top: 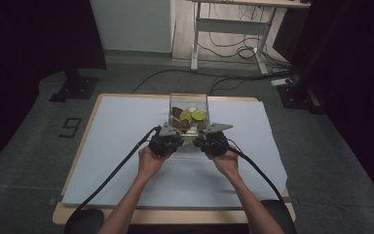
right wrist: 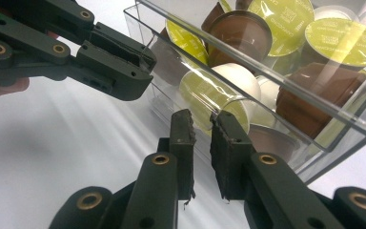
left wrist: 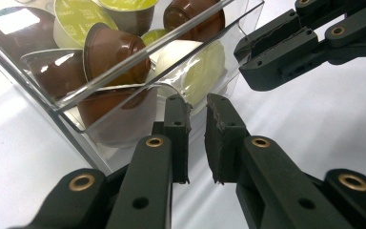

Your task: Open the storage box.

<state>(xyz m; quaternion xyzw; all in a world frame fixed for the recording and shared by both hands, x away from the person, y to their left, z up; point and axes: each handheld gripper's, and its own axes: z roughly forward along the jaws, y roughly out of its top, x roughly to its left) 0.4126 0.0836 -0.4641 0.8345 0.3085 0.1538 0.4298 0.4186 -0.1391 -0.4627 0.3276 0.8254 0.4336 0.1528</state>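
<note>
Dim room, grey floor [top: 24,161], dark curtains at left and right. Wooden table [top: 78,214] covered with a white sheet [top: 126,117]; behind it a white wall panel [top: 131,24] and a desk frame [top: 233,24] with white legs, cables [top: 233,48] looped beneath. Black stand base [top: 75,87] on floor left, another at right.

Overhead view faces forward; both gripper views closely share the clear box [left wrist: 124,90].
</note>
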